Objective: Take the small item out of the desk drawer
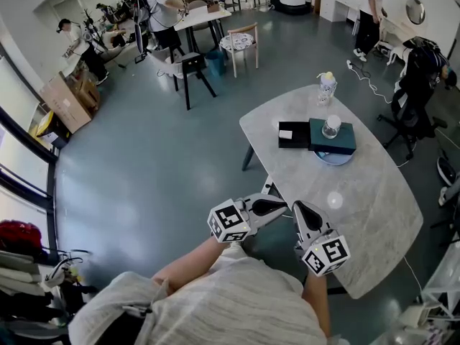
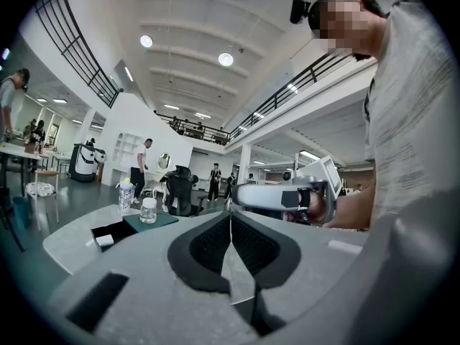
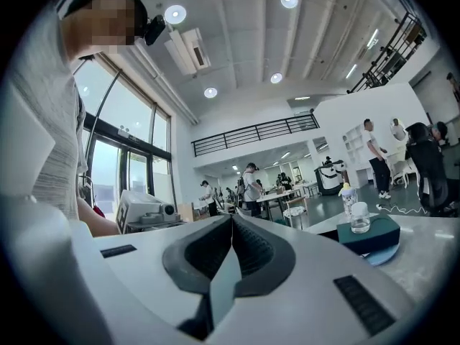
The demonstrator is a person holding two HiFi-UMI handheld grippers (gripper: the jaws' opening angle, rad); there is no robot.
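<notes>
A black drawer stands pulled out to the left of a dark teal box on the grey table. A small white item lies inside the drawer. In the left gripper view the drawer and the white item sit far off at the left. My left gripper is shut and empty, over the table's near left edge. Close beside it, my right gripper is also shut and empty. Both are well short of the drawer.
A small clear jar stands on the teal box, which rests on a blue plate. A drink bottle stands at the table's far end. An office chair is to the right; people, tables and chairs fill the room behind.
</notes>
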